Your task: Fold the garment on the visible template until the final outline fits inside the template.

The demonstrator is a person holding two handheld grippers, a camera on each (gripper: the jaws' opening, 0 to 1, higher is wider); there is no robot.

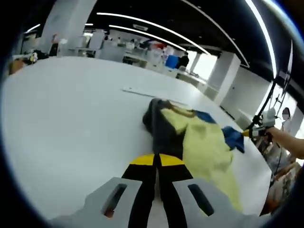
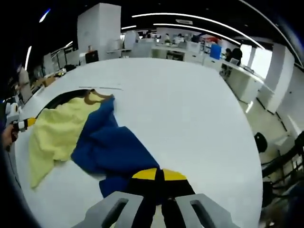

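We see a broad white table [image 1: 71,118] in a large open hall with white pillars [image 1: 71,19], long ceiling light strips [image 1: 156,31] and desks [image 2: 175,50] along the far side. The garment [image 1: 199,142], yellow, blue and dark grey, lies crumpled on the table; a thin pale sheet [image 1: 142,91] lies flat just beyond it. Our left gripper [image 1: 156,164] has its jaws together at the garment's dark edge; we cannot tell whether cloth is caught. Our right gripper [image 2: 159,178] has its jaws closed at the blue part [image 2: 114,152], grip likewise unclear.
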